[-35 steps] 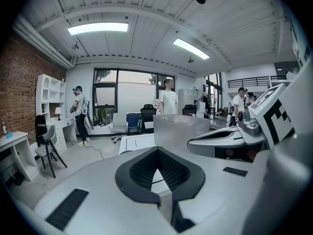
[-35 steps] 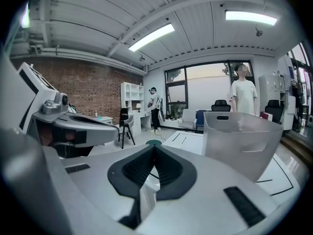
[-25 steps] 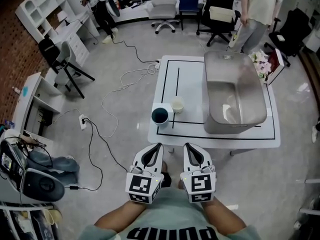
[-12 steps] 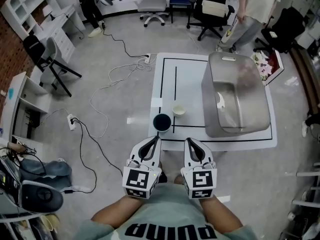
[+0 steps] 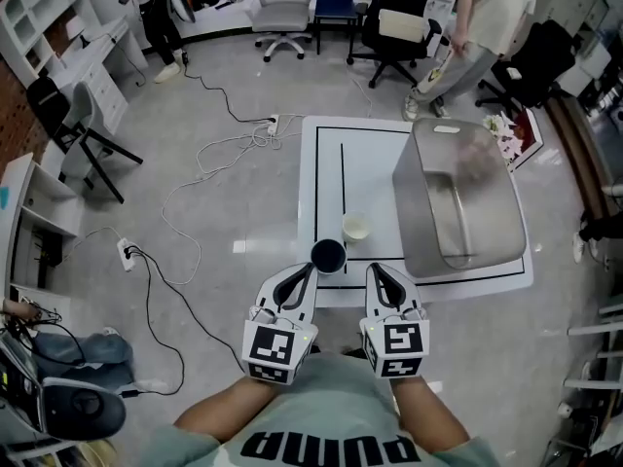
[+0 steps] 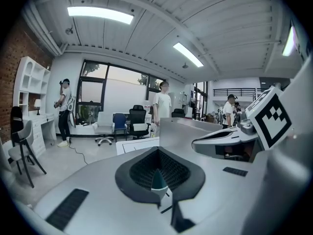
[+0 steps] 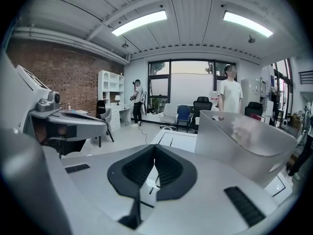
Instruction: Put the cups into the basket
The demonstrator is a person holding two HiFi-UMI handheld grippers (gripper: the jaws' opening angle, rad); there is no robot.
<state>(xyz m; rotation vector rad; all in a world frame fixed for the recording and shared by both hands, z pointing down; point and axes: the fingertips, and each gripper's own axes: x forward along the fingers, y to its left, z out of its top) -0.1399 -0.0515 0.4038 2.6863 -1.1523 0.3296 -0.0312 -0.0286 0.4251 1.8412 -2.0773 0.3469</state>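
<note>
Left of the basket (image 5: 487, 202), on the same table (image 5: 365, 159), two cups are stood clear of it: a dark cup (image 5: 328, 256) farther off, a pale cup (image 5: 355, 228) nearer. Neither is in the basket yet.

Left gripper (image 5: 308, 285) and right gripper (image 5: 376, 272) are held short of the basket's near end. Both are pressed together with nothing pinched, probably carried so for the approach.

The basket's inside is shown only from the head. The right gripper view gives its outer wall, the left a teal sliver of the dark cup.
</note>
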